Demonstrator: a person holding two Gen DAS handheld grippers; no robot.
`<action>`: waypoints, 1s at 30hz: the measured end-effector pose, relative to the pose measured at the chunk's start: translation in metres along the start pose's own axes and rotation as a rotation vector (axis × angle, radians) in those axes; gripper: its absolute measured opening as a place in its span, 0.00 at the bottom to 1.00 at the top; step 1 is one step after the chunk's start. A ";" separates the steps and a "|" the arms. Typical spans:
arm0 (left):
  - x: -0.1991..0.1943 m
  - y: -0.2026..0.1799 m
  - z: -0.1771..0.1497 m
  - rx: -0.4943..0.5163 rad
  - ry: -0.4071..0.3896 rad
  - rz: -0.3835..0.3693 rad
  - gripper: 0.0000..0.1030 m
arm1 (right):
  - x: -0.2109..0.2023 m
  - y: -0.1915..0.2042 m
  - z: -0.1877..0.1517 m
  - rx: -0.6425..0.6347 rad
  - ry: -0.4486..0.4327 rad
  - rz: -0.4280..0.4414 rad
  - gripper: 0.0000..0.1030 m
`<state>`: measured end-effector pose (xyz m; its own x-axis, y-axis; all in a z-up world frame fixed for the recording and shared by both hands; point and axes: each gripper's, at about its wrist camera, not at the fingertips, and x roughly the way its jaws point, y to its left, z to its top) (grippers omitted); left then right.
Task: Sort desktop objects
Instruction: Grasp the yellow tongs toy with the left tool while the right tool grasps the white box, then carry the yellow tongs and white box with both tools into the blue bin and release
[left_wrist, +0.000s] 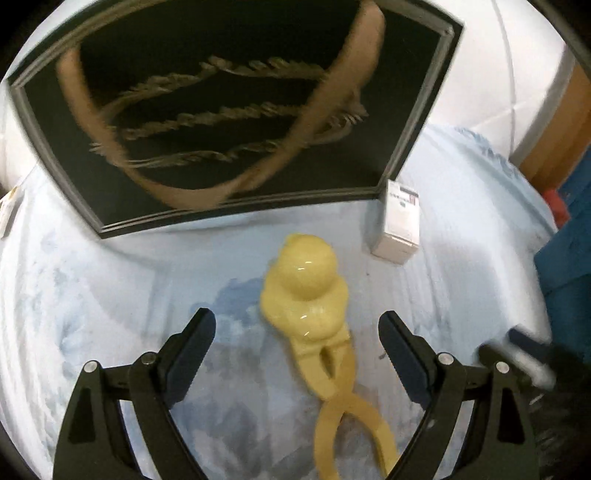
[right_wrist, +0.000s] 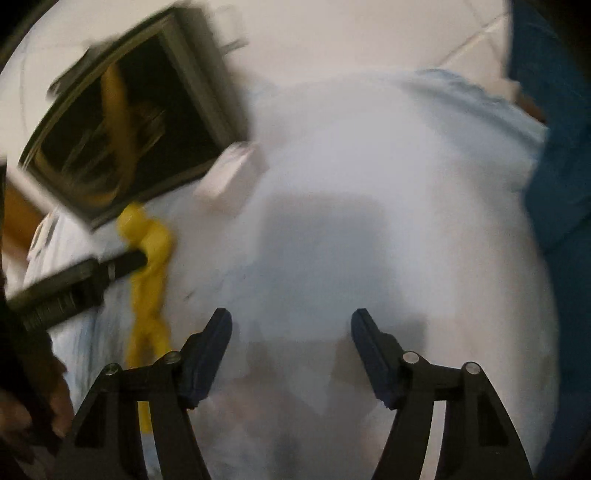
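Left gripper (left_wrist: 297, 325) gapes over the yellow tongs (left_wrist: 310, 295) (box (left_wrist: 400, 225) at two o'clock); right gripper (right_wrist: 291, 325) spread, empty.

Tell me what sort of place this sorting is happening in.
Probably a home room, with a table or desk under a pale blue cloth. A black box holding rope-handled items, a yellow duck-shaped clamp toy and a small white carton suggest household clutter.

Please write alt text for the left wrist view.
The open left gripper hovers over a yellow duck-shaped tong lying on a pale blue cloth. Behind it are a black storage bin and a small white box.
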<state>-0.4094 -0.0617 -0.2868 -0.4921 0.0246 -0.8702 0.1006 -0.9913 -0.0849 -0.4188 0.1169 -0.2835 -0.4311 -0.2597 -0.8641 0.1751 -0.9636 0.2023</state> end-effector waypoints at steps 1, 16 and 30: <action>0.006 -0.003 0.000 0.008 0.000 0.019 0.85 | -0.004 -0.006 0.005 0.008 -0.016 -0.004 0.66; 0.012 0.013 -0.016 -0.039 -0.081 0.095 0.54 | 0.068 0.072 0.093 -0.073 -0.067 0.055 0.57; -0.093 0.013 -0.073 -0.052 -0.149 0.066 0.52 | -0.030 0.090 0.036 -0.177 -0.118 0.018 0.29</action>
<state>-0.2997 -0.0674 -0.2423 -0.6052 -0.0640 -0.7935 0.1797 -0.9820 -0.0578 -0.4221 0.0354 -0.2227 -0.5257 -0.2921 -0.7989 0.3319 -0.9352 0.1235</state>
